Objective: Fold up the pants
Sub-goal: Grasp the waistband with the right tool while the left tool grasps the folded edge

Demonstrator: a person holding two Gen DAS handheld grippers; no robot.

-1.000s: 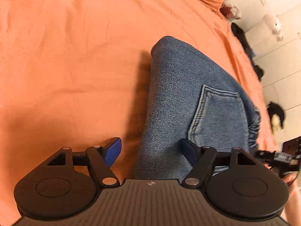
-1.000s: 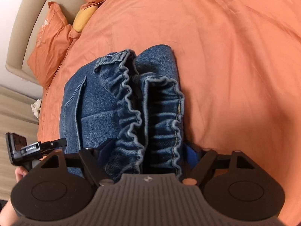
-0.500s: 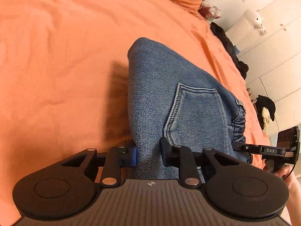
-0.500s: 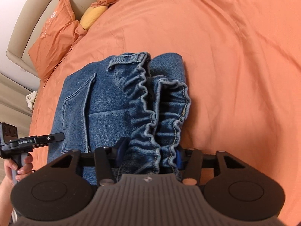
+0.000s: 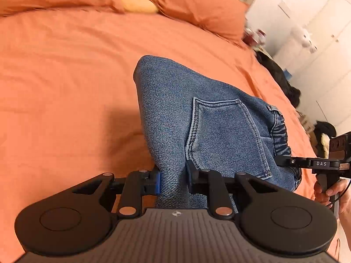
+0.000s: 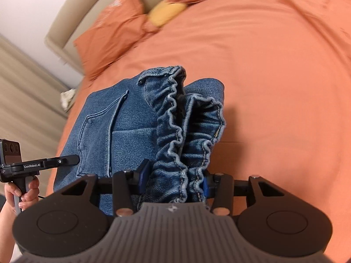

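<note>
The left gripper (image 5: 173,180) is pinching a fold of the blue denim pants (image 5: 197,118) between its blue-faced pads, its jaws having just been closing onto the cloth, and the fabric is bunching tightly where the pads (image 5: 156,180) are pressing into it. The right gripper (image 6: 173,180) is clamping the gathered elastic waistband (image 6: 193,135) of the same pants, its jaws likewise having just been closing, with the ruffled band standing up between the two pads and rising away from the tool. From the left wrist view the pants are sloping up off the orange bedsheet (image 5: 65,76), the near edge lifted by the tools while the far rounded end is lying on the bed; a stitched back pocket (image 5: 223,135) is facing up just beyond the left gripper. In the right wrist view that pocket (image 6: 103,129) is showing to the left of the waistband. A person's hand (image 5: 329,191) is gripping the handle of the right tool at the right edge of the left view, and the other hand (image 6: 24,192) is holding the left tool's handle at the left edge of the right view. Farther out, orange pillows (image 6: 114,28) and a yellow cushion (image 6: 166,12) are lying blurred by a beige headboard (image 6: 65,26).
</note>
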